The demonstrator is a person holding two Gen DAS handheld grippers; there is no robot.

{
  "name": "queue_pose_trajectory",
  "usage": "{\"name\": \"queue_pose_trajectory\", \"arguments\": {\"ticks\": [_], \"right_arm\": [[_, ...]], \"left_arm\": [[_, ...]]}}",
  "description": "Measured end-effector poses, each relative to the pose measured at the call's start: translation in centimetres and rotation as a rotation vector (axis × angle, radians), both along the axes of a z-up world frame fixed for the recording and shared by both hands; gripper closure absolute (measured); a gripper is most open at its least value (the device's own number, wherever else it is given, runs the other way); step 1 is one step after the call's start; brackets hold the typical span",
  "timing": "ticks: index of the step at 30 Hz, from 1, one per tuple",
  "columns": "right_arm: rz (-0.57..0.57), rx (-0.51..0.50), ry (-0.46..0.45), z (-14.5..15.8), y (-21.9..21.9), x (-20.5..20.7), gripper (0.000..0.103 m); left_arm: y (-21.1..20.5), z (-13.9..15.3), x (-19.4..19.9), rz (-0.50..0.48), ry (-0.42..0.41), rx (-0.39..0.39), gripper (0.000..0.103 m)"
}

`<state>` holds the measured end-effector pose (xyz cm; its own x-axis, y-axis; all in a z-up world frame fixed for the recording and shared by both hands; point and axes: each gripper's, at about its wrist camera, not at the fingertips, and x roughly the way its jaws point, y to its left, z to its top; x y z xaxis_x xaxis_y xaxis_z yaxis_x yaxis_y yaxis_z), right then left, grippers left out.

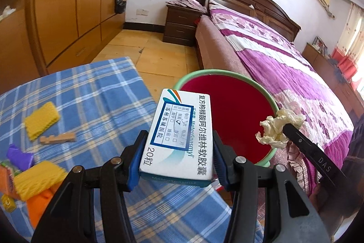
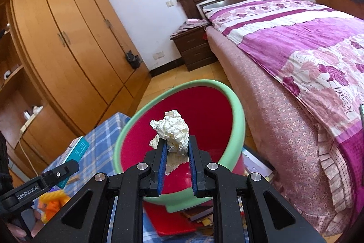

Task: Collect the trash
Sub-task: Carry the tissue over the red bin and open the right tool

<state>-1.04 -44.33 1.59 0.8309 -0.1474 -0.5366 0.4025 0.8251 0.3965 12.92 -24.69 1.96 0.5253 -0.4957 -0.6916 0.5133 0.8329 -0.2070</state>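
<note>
The left gripper (image 1: 179, 142) is clamped on a white medicine box (image 1: 182, 136), its blue pads pressing the two long sides of the box. The box is held clear of the surface (image 1: 91, 95), just past the surface's right edge and at the near left rim of the bin (image 1: 227, 71).

The right gripper (image 2: 176, 147) is closed on a crumpled wad of cream paper (image 2: 173, 131). The wad projects beyond the fingertips and sits over the open mouth of the bin, above its red interior. In the left wrist view, the same wad (image 1: 277, 129) appears at the bin's right rim, held at the tip of the right gripper.

The bin has a green rim and a red inner wall. It stands beside the right edge of the surface, between the surface and the bed (image 1: 284, 49).

The surface carries a blue plaid cloth. Items remaining on it, toward the left edge:
- two yellow ribbed pieces (image 1: 42, 120)
- a wooden piece (image 1: 58, 137)
- a purple item (image 1: 19, 155)
- orange items at the near left corner (image 1: 38, 206)
</note>
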Motion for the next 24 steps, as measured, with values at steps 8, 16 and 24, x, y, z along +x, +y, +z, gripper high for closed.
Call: {"name": "queue_pose_trajectory", "arguments": {"ticks": [8, 16, 24], "right_arm": [[-0.016, -0.006, 0.023, -1.0, -1.1, 0.9, 0.085], [-0.031, -0.004, 0.032, -1.4, -1.6, 1.0, 0.083], [-0.019, 0.021, 0.019, -1.7, -1.9, 0.8, 0.073]], "left_arm": [[-3.0, -1.4, 0.7, -0.041, -0.021, 0.028, 0.049], [-4.9, -1.9, 1.3, -0.093, -0.022, 0.036, 0.045], [-4.3, -2.0, 1.5, -0.061, -0.011, 0.038, 0.044]]}}
